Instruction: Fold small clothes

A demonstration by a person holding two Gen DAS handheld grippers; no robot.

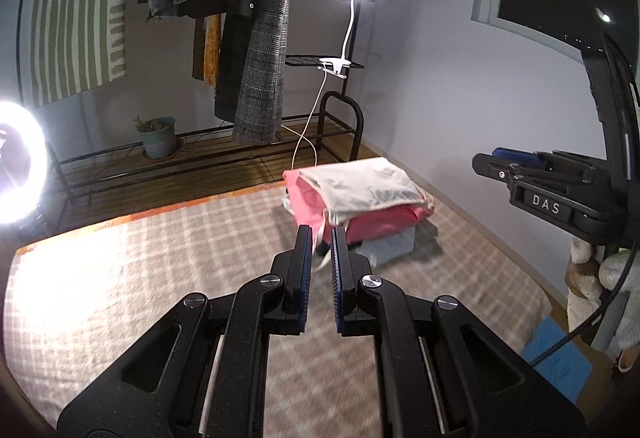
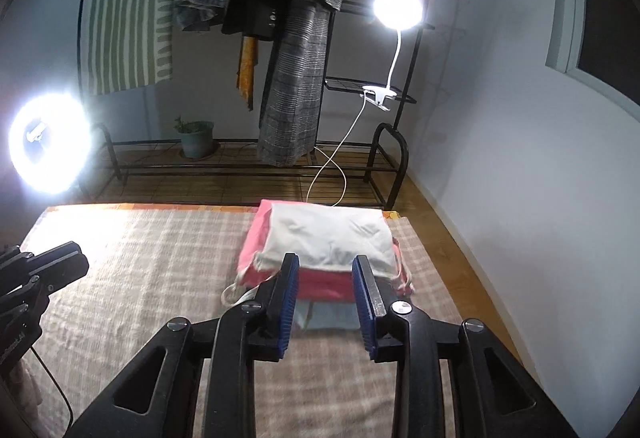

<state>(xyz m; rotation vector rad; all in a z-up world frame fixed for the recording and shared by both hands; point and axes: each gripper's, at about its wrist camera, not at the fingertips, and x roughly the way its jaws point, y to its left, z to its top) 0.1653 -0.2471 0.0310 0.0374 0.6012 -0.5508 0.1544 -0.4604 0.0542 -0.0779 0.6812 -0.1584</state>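
A stack of folded small clothes (image 1: 360, 198) lies on the checked rug (image 1: 160, 278): a cream piece on top, pink under it, pale blue at the bottom. In the right wrist view the stack (image 2: 328, 238) is just ahead of my right gripper (image 2: 326, 262), which is open and empty, its jaws level with the stack's near edge. My left gripper (image 1: 322, 234) is slightly open and empty, just short of the stack's near left corner. The right gripper also shows in the left wrist view (image 1: 516, 162).
A black clothes rack (image 2: 248, 166) with hanging coats stands behind the rug, with a potted plant (image 2: 196, 138) on its base. A clip lamp (image 2: 396, 6) and a ring light (image 2: 48, 146) shine. The wall (image 2: 520, 158) is close on the right. A blue mat (image 1: 556, 354) lies at the right.
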